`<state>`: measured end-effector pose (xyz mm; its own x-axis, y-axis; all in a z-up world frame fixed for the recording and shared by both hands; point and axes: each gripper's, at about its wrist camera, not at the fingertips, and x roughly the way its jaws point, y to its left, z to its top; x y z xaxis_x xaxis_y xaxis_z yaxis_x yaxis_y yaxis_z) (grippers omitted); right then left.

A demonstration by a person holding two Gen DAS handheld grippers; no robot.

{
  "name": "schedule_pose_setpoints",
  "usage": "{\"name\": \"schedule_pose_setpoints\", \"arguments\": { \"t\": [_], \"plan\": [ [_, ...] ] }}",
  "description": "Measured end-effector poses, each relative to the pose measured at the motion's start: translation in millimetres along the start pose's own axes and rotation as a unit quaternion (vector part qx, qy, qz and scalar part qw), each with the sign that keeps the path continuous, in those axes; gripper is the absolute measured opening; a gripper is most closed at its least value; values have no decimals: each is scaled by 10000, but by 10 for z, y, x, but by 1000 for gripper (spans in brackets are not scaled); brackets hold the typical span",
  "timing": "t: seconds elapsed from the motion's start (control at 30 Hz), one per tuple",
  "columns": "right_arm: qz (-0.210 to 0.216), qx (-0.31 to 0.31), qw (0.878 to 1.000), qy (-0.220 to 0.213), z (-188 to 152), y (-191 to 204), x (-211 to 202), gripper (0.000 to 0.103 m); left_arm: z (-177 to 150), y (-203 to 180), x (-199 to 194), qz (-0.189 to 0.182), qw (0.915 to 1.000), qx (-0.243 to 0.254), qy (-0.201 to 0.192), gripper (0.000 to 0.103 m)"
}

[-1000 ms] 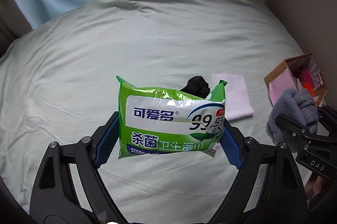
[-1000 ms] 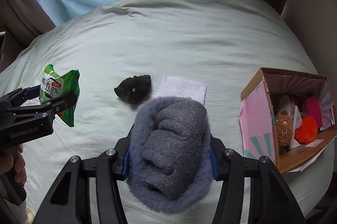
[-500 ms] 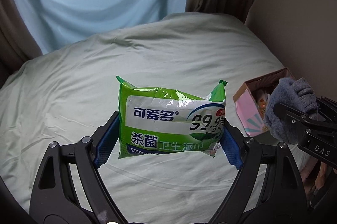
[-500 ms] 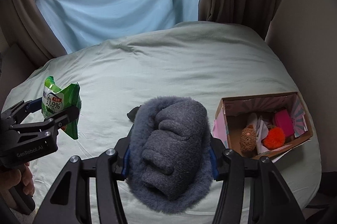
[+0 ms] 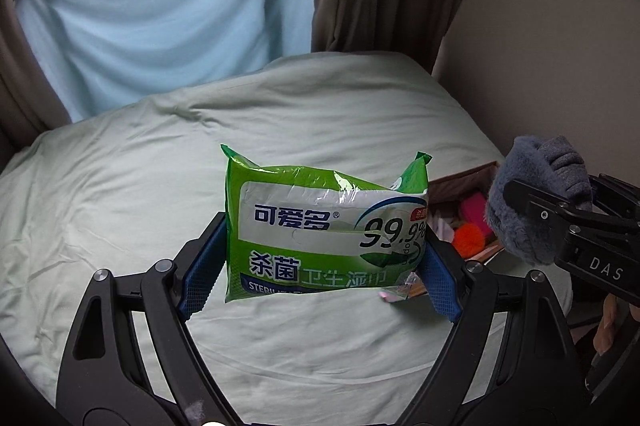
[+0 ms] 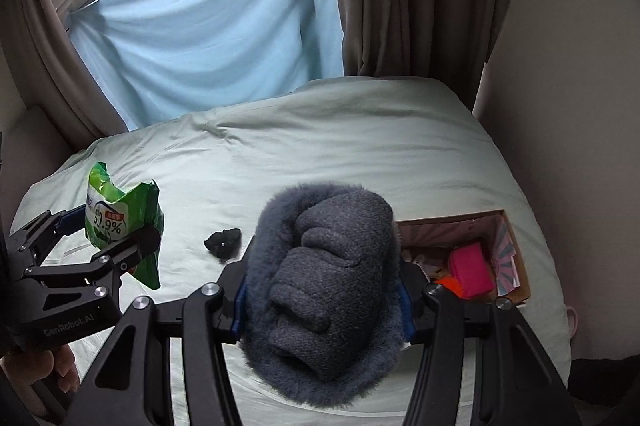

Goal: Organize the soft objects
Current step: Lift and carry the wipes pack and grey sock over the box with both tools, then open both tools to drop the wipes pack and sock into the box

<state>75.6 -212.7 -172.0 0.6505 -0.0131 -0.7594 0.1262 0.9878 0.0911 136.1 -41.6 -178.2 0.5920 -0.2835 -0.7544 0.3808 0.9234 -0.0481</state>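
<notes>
Left gripper (image 5: pixel 320 246) clamped on green plastic wet-wipe pack (image 5: pixel 326 226), frame centre; right gripper (image 6: pixel 322 290) clamped on grey fuzzy knit glove (image 6: pixel 324 282); open cardboard box (image 6: pixel 516 258) at right, on pale green bed (image 6: pixel 320 146).

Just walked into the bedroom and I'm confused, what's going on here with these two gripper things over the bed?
A person is tidying soft items with two handheld grippers. The left gripper clamps a green wet-wipes pack, and the right gripper clamps a fuzzy grey glove, both held above the bed. A cardboard box on the bed's right side already holds a pink item and an orange pompom. A black scrunchie lies on the sheet.
</notes>
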Motion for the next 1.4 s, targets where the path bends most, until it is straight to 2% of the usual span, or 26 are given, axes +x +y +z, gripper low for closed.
{"name": "schedule_pose_setpoints", "arguments": {
  "t": [0.2,0.5,0.73,1.0,1.17,1.23,1.27,1.3,1.37,1.4],
  "plan": [
    [79,-84,9998,179,37,-759,109,51,-2,-710,300,63,9997,-108,220,85],
    [240,-58,9975,665,122,-1563,622,51,-46,-1332,1035,73,9963,-334,785,85],
    [434,130,9914,1227,81,-1902,1275,51,-147,-1620,1801,69,9890,-343,1440,85],
    [633,763,9784,1815,-81,-2154,1903,51,-237,-1755,2592,123,9756,-324,2170,85],
    [762,1072,9700,2043,-135,-2260,2121,51,-264,-1773,2730,80,9713,-354,2351,85],
    [815,1175,9660,2152,-150,-2258,2192,52,-268,-1790,2749,116,9704,-289,2396,90],
    [860,1239,9643,2177,-151,-2257,2221,54,-263,-1804,2764,151,9691,-228,2450,94],
    [907,1304,9632,2166,-150,-2259,2237,62,-256,-1816,2775,183,9672,-179,2527,96],
    [1019,1452,9624,2056,-135,-2284,2231,83,-252,-1833,2758,202,9650,-152,2611,98],
    [1073,1489,9629,1978,-122,-2297,2209,99,-254,-1829,2729,197,9654,-142,2598,98]
  ]
}}
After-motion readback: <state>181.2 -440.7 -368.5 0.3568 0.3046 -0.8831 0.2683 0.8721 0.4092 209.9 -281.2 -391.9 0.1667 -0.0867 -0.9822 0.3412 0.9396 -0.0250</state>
